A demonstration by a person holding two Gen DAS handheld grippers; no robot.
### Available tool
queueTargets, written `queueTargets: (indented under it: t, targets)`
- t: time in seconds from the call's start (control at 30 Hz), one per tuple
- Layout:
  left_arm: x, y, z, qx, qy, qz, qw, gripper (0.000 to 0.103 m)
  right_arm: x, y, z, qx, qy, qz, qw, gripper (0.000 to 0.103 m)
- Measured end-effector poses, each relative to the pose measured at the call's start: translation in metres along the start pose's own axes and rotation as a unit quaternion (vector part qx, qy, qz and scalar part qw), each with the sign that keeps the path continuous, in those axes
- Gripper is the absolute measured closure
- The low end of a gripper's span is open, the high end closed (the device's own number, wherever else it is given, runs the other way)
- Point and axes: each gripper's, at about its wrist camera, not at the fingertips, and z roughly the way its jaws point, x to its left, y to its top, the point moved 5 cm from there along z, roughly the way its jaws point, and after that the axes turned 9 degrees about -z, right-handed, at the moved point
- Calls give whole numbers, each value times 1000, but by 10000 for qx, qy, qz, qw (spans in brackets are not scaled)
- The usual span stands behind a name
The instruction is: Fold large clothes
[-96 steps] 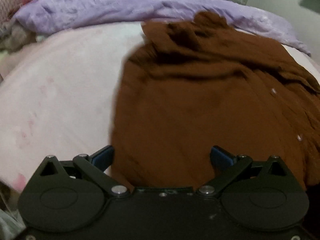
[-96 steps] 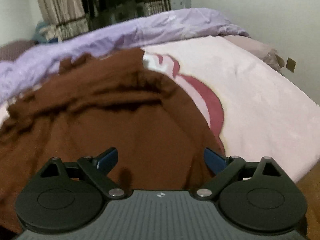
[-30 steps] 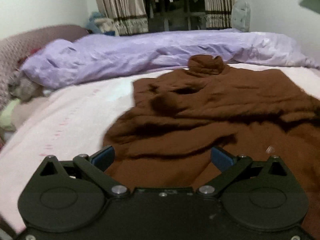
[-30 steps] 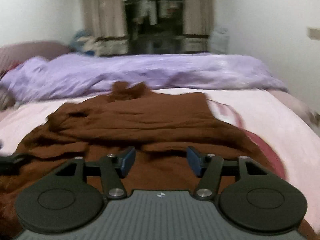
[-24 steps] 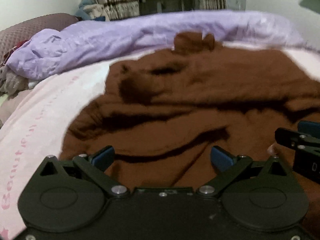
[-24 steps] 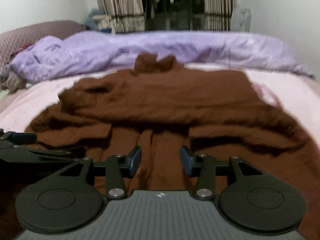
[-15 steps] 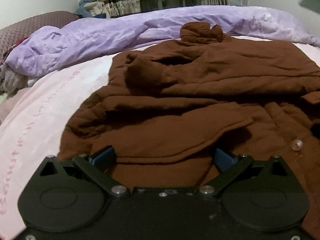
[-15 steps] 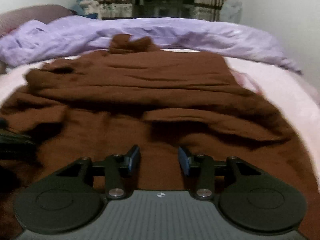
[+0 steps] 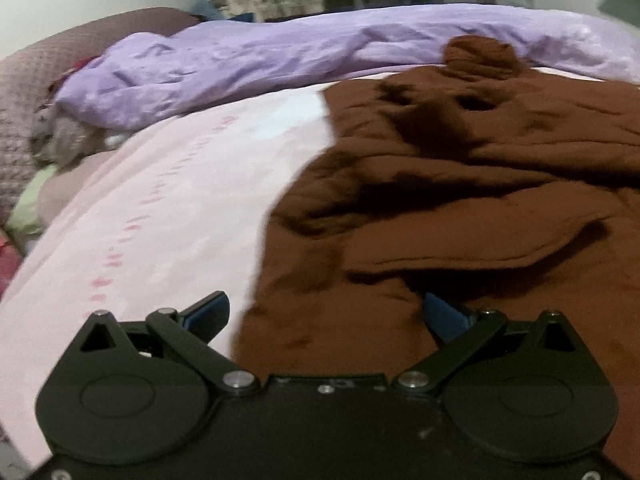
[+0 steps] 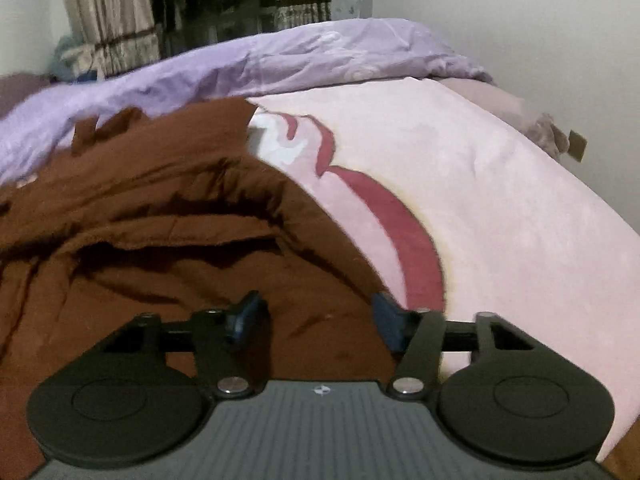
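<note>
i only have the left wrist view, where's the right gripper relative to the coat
Observer: The right gripper hangs over the brown padded coat's right edge, jaws opening, nothing pinched.
Operator: what's on the bed past that edge
Observer: A dark red curved stripe printed on the pink bed sheet.
Operator: anything near the far right corner
Observer: A mauve pillow by the white wall, beyond the lilac duvet.

Black hand-held gripper (image 9: 324, 312), blue pads, silver screws
</note>
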Motion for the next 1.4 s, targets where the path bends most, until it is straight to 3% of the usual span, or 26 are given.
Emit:
queueTargets:
  t: [0.13, 0.2, 0.3, 0.43, 0.5, 0.63, 0.73, 0.87, 0.93, 0.97, 1.07, 1.1, 1.23, 1.3, 1.4]
  targets:
    - [-3, 11, -8, -59, 54, -59, 10000, 0, 14, 4, -12, -41, -381, 137, 9992, 45]
    - [-21, 22, -22, -303, -137, 52, 9994, 0, 36, 12, -21, -270, -505, -30, 9984, 36]
    - [-56, 44, -37, -674, -622, 200, 9956, 0, 78, 29, -34, -682, 94, -271, 9973, 20]
    - [-106, 63, -35, -700, -1238, -99, 9898, 0, 135, 45, -33, -771, 830, -333, 9930, 20]
    - [-126, 66, -26, -577, -1417, -72, 9882, 0, 159, 47, -26, -714, 1016, -539, 9908, 26]
    - [-134, 103, -14, -1093, -1127, -246, 9873, 0, 182, 70, -16, -918, 951, -981, 9864, 26]
    - [-138, 133, 13, -1269, -1094, -206, 9857, 0, 183, 101, 10, -995, 1114, -777, 9857, 26]
    - [-121, 136, 66, -1041, -411, -269, 9933, 0, 176, 111, 59, -751, 936, -557, 9912, 26]
    - [-115, 121, 100, -584, -325, -255, 9974, 0, 170, 97, 91, -318, 850, -531, 9945, 25]
    - [-114, 111, 115, -467, -396, -186, 9980, 0, 168, 89, 97, -330, 923, -549, 9937, 22]
    - [-113, 119, 112, -597, -419, -147, 9972, 0, 180, 88, 86, -511, 729, -1078, 9902, 22]
    - [-114, 125, 106, -652, -336, -40, 9973, 0, 180, 92, 78, -565, 689, -1174, 9891, 29]
    - [-91, 154, 89, -1329, -73, -46, 9911, 0, 156, 126, 48, -1161, 633, -1031, 9858, 29]
    - [-77, 161, 109, -1154, 60, -267, 9929, 0, 139, 142, 53, -1325, 336, -902, 9865, 26]
    - [-66, 157, 151, -646, -29, -563, 9963, 0, 118, 151, 99, -872, 383, -609, 9936, 27]
